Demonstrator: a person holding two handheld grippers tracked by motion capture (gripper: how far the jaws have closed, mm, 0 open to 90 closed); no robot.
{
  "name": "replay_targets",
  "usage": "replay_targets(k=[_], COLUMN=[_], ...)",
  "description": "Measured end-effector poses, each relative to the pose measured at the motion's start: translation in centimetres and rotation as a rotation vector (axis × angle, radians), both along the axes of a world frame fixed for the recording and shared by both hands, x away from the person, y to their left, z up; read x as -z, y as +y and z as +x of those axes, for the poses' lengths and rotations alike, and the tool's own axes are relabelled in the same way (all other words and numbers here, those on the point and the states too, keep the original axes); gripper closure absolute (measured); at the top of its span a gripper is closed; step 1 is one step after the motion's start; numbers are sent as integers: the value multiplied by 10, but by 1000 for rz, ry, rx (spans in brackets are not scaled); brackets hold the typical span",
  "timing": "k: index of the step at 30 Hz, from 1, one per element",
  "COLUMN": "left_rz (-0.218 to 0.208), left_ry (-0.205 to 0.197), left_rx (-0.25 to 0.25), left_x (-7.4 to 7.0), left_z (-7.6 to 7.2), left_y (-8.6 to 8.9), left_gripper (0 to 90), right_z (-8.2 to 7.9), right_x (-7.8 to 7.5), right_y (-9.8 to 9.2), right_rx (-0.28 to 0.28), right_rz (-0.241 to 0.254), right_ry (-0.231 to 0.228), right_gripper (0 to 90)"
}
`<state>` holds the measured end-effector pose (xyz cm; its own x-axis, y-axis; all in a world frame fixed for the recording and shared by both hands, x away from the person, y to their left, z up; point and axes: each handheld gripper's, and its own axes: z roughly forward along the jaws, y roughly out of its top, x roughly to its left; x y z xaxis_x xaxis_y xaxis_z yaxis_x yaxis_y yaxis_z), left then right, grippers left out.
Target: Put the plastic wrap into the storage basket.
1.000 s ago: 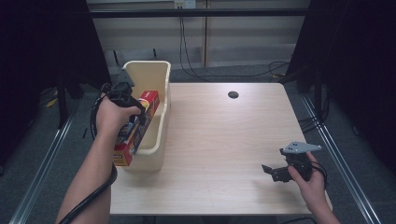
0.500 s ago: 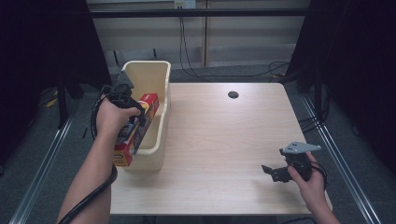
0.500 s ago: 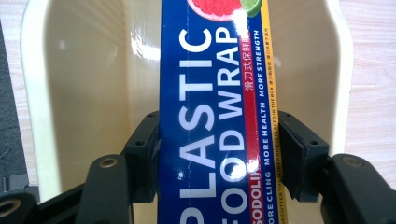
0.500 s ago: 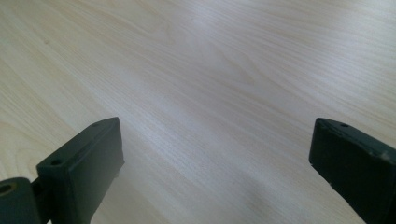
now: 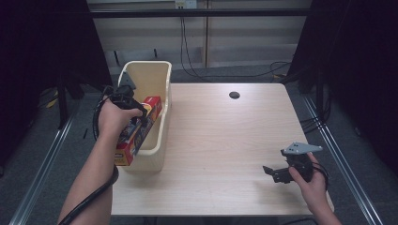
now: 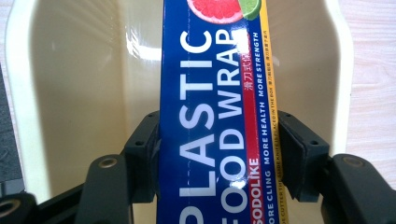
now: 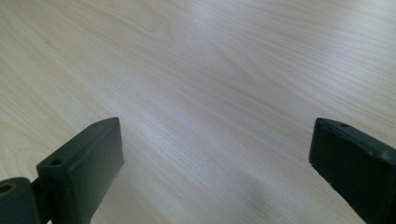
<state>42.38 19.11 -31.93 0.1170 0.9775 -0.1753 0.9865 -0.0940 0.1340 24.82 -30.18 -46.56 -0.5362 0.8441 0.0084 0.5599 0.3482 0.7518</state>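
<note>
A long blue, red and yellow box of plastic food wrap point(image 5: 141, 131) lies tilted over the near end of the cream plastic bin point(image 5: 165, 89) at the table's left edge. My left gripper point(image 5: 137, 116) is shut on it from above. In the left gripper view both black pads press the sides of the box point(image 6: 210, 93), my left gripper point(image 6: 217, 154) looks down into the bin point(image 6: 70, 93). My right gripper point(image 5: 271, 171) rests low at the table's near right corner, pointing left. In the right gripper view my right gripper point(image 7: 215, 154) stands open over bare wood point(image 7: 210, 70).
The light wood table point(image 5: 225, 136) has a round cable hole point(image 5: 234, 95) near its far edge. Cables hang behind the table, metal floor rails run along both sides, and dark curtains stand at left and right.
</note>
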Motion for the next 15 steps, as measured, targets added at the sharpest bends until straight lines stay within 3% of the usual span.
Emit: replay_targets(k=[15], left_rz=[-9], left_ry=[20], left_rx=[2], left_x=[7], left_z=[3], left_y=[1], left_gripper=[404], right_z=[0], right_x=[1], right_y=[1], right_rx=[0], right_rz=[-3], right_ry=[7], right_gripper=[28])
